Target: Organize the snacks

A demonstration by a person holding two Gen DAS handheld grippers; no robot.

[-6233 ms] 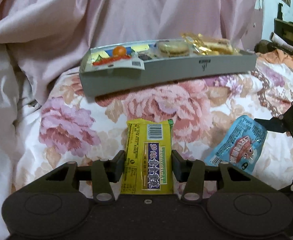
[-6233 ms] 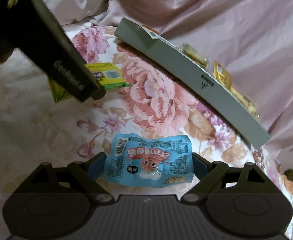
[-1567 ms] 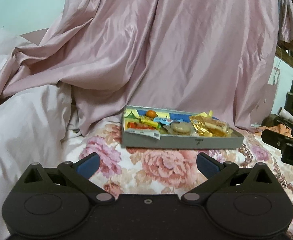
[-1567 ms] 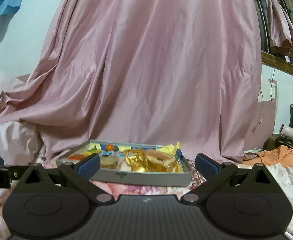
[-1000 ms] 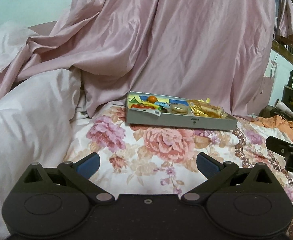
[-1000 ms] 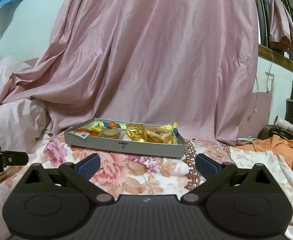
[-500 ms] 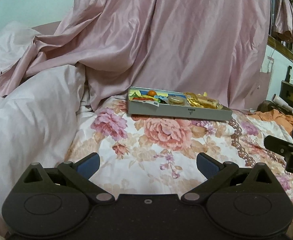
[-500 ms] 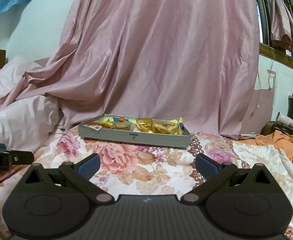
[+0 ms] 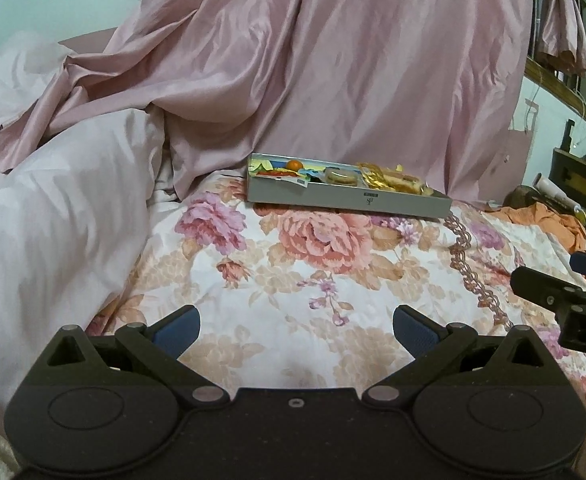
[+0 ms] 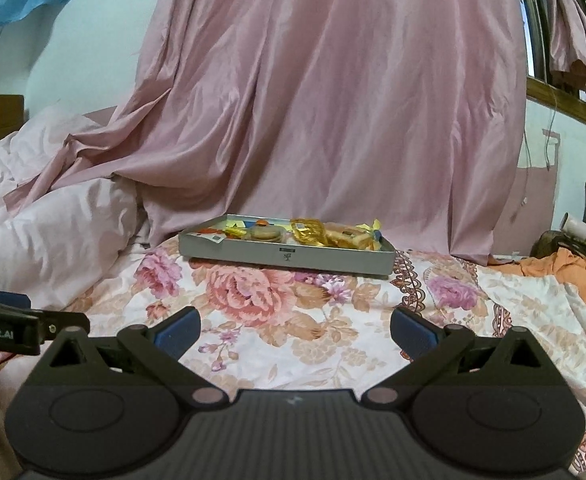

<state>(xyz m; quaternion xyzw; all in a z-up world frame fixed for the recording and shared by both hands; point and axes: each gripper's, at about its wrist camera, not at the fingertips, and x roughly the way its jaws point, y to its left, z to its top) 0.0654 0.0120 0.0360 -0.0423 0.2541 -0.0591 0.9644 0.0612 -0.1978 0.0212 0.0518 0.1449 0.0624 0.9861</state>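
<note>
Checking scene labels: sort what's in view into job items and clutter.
Job:
- grey tray on the floral bedspread
- snacks in it: gold wrappers, round biscuit, small orange ball
- left tool, right tool, both open, empty

Lying about:
- pink curtain
- white duvet
- orange cloth

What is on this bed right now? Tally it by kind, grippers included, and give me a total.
grippers: 2, the left gripper and the right gripper, fingers apart, holding nothing
snack tray: 1, grey, with snacks inside
floral bedspread: 1
Total: 4
</note>
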